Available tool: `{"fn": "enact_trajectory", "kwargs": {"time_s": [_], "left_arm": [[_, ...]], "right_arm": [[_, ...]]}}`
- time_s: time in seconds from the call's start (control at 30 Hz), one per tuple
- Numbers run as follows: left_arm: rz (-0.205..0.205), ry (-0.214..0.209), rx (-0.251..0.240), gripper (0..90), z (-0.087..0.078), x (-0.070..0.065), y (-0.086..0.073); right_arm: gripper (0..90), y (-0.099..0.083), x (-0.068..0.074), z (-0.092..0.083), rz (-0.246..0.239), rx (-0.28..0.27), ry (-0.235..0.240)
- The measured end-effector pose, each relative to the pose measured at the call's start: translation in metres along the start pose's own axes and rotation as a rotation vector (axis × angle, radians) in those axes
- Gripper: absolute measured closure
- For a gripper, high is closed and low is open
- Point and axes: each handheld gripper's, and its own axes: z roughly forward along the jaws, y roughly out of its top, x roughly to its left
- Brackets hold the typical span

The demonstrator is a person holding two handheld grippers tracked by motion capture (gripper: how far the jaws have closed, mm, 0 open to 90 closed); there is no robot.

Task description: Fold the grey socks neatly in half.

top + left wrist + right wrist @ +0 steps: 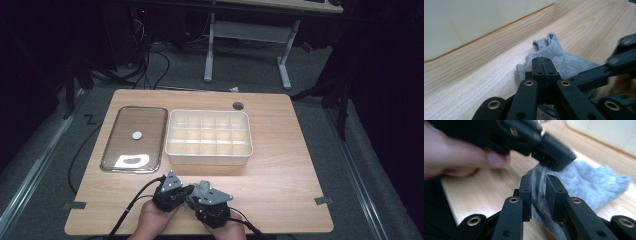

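Note:
A grey sock (569,62) lies on the wooden table (280,150) near its front edge, between the two grippers (202,187). My left gripper (541,65) has its jaws pressed together with the tips in the sock's fabric. In the right gripper view, the same left gripper (555,161) comes in from above and touches the sock (596,182). My right gripper (539,195) is shut on a fold of the sock, and grey cloth fills the gap between its jaws. In the high view the left gripper (186,193) and right gripper (196,201) meet tip to tip.
A white box (209,156) divided into several compartments stands mid-table just beyond the grippers. To its left lies a clear tray lid (134,138) with a round knob. A person's hand (456,157) holds the left gripper. A cable hole (238,105) sits near the far edge.

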Motion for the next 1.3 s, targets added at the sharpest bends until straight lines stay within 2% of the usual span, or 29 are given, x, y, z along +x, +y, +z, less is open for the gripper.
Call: {"fn": "enact_trajectory", "kwargs": {"time_s": [0.03,0.07,0.1,0.17,0.27,0.33,0.37,0.4,0.43,0.53,0.57,0.6,0.63,0.7,0.73,0.77,0.8,0.83,0.93,1.13,1.27,1.3], "left_arm": [[0.001,0.002,-0.001,90.0,0.0,0.0,0.0],[0.001,0.002,-0.001,90.0,0.0,0.0,0.0],[0.004,0.005,-0.003,90.0,0.0,-0.001,-0.001],[0.008,0.004,-0.003,90.0,0.0,-0.001,-0.001],[0.012,0.001,-0.006,89.9,0.0,-0.001,-0.001],[0.023,0.003,-0.006,89.9,0.0,-0.001,-0.002],[0.029,0.01,-0.003,89.9,0.0,0.0,-0.004],[0.029,0.01,-0.003,89.9,0.0,0.0,-0.004],[0.043,0.023,0.004,89.9,-0.001,0.0,-0.005],[0.046,0.038,0.004,87.5,-0.002,-0.002,-0.004],[0.041,0.033,-0.004,86.4,-0.003,-0.005,-0.003],[0.057,0.014,-0.025,85.9,-0.006,-0.013,0.002],[0.057,0.014,-0.025,85.5,-0.006,-0.013,0.002],[0.083,0.002,-0.033,85.1,-0.006,-0.023,0.004],[0.083,0.002,-0.033,85.1,-0.006,-0.023,0.004],[0.099,0.021,-0.006,85.1,-0.003,-0.023,0.001],[0.099,0.021,-0.006,85.2,-0.003,-0.023,0.001],[0.103,0.038,0.01,85.2,-0.001,-0.02,-0.004],[0.118,0.055,0.017,84.9,-0.002,-0.019,-0.008],[0.119,0.072,0.022,85.1,0.001,-0.017,-0.012],[0.116,0.065,0.019,85.6,0.001,-0.016,-0.013],[0.117,0.062,0.02,85.6,0.001,-0.016,-0.013]], "right_arm": [[78.0,0.001,-0.001,-0.007,0.003,-0.024,-0.007],[78.0,0.001,-0.001,-0.007,0.003,-0.024,-0.007],[81.0,0.003,-0.005,-0.019,0.017,-0.069,-0.026],[82.8,0.003,-0.01,-0.027,0.03,-0.078,-0.06],[83.8,0.0,-0.016,-0.027,0.057,-0.059,-0.083],[83.9,-0.004,-0.02,-0.022,0.068,-0.022,-0.094],[83.8,-0.008,-0.02,-0.017,0.068,0.006,-0.095],[83.8,-0.008,-0.02,-0.017,0.068,0.006,-0.095],[83.9,-0.011,-0.02,-0.012,0.058,0.037,-0.103],[84.0,-0.013,-0.018,-0.01,0.046,0.038,-0.107],[84.3,-0.012,-0.017,-0.009,0.035,0.046,-0.11],[84.4,-0.011,-0.017,-0.009,0.037,0.047,-0.11],[84.5,-0.012,-0.018,-0.009,0.038,0.046,-0.108],[84.5,-0.012,-0.017,-0.009,0.039,0.045,-0.11],[84.5,-0.012,-0.017,-0.009,0.039,0.045,-0.11],[84.5,-0.012,-0.017,-0.009,0.039,0.046,-0.111],[84.5,-0.012,-0.017,-0.009,0.039,0.046,-0.111],[84.5,-0.013,-0.017,-0.009,0.042,0.043,-0.107],[84.5,-0.013,-0.018,-0.009,0.041,0.043,-0.103],[84.3,-0.013,-0.02,-0.009,0.049,0.039,-0.096],[78.2,-0.012,-0.02,-0.011,0.074,0.027,-0.095],[72.6,-0.011,-0.021,-0.013,0.096,0.018,-0.093]]}}
